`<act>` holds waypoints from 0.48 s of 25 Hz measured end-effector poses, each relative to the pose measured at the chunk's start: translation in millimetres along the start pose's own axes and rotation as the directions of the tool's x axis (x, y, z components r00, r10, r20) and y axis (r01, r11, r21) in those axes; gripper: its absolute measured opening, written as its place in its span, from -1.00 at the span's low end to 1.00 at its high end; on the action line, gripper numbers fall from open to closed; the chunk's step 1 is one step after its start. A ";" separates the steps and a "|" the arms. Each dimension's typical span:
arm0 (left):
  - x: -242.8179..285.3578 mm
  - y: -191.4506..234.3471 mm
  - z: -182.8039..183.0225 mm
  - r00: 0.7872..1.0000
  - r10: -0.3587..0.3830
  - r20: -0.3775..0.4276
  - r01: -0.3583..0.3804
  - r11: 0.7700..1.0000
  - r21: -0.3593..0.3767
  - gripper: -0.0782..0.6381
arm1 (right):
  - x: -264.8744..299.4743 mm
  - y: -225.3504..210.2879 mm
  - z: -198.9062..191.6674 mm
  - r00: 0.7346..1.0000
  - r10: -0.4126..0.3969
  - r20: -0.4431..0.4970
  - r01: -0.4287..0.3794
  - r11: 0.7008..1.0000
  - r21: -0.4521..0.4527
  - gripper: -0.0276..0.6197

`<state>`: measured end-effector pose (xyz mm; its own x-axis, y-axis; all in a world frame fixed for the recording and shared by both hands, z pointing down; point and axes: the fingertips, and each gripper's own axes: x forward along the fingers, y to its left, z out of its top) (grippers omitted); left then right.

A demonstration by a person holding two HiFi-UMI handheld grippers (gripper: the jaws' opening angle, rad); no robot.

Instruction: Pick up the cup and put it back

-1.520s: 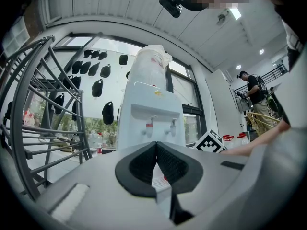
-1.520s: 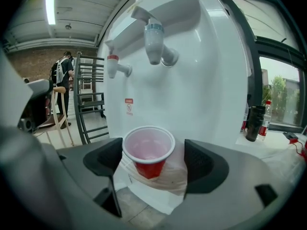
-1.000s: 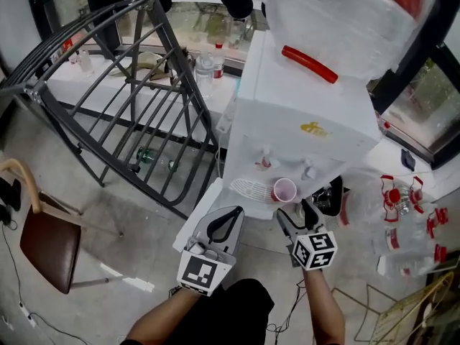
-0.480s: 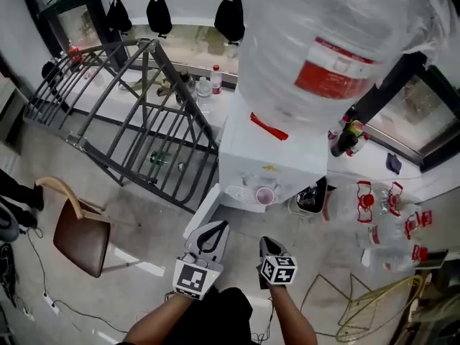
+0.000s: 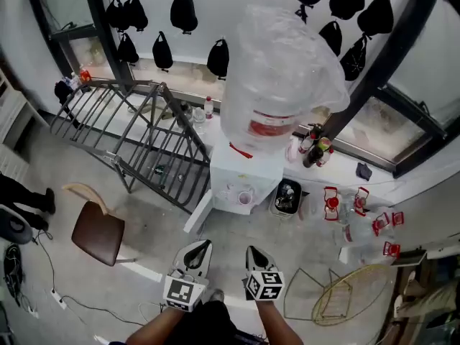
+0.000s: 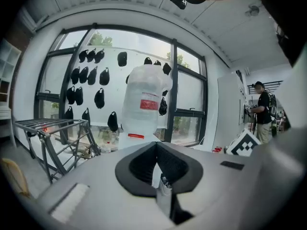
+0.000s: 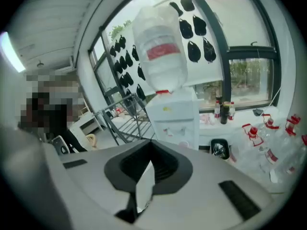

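Note:
A small pink cup (image 5: 245, 197) stands on the drip tray of a white water dispenser (image 5: 241, 172), under its taps. It also shows as a small pink cup (image 7: 183, 144) just beyond the right gripper's tips. Both grippers hang low in the head view, well back from the dispenser and apart from the cup. My left gripper (image 5: 203, 245) is shut with nothing between its jaws. So is my right gripper (image 5: 252, 251). In the gripper views the left gripper (image 6: 154, 145) and the right gripper (image 7: 151, 144) point towards the dispenser with their tips together.
A large wrapped water bottle (image 5: 277, 77) tops the dispenser. A grey metal rack (image 5: 136, 131) leans at its left, with a brown chair (image 5: 97, 232) nearer. At the right are a black bin (image 5: 286, 196), several plastic bottles (image 5: 359, 207) and a yellow wire basket (image 5: 338, 297). A person (image 6: 262, 111) stands far right.
The right gripper's jaws have gone from open beside the cup to shut. Both grippers and the head view have drawn far back from the dispenser; the cup stays on the tray.

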<state>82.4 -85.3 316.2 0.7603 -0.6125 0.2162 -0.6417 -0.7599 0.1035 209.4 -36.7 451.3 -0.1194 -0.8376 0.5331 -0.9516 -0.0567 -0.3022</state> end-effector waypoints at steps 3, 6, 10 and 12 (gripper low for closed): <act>-35.0 -17.5 34.2 1.000 0.009 0.014 -0.008 1.000 -0.004 -0.76 | -59.4 30.4 45.1 0.996 0.002 0.086 0.003 0.998 -0.055 -0.92; -65.1 -33.5 61.1 0.999 0.004 0.044 -0.003 1.000 -0.019 -0.76 | -114.2 56.2 74.2 0.986 -0.002 0.165 0.013 0.998 -0.063 -0.92; -97.1 -48.3 92.3 0.996 -0.029 0.082 0.030 1.000 -0.003 -0.76 | -174.3 90.8 96.2 0.968 -0.021 0.248 0.036 0.998 -0.055 -0.92; -109.5 -52.5 107.2 0.993 -0.052 0.106 0.052 0.999 0.004 -0.76 | -198.0 108.3 106.4 0.960 -0.032 0.279 0.054 0.996 -0.073 -0.92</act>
<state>43.6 -1.7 183.0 0.7993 -0.5914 0.1065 -0.6006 -0.7919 0.1106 160.1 65.2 229.0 -0.0051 -0.9537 0.3008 -0.9748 -0.0623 -0.2142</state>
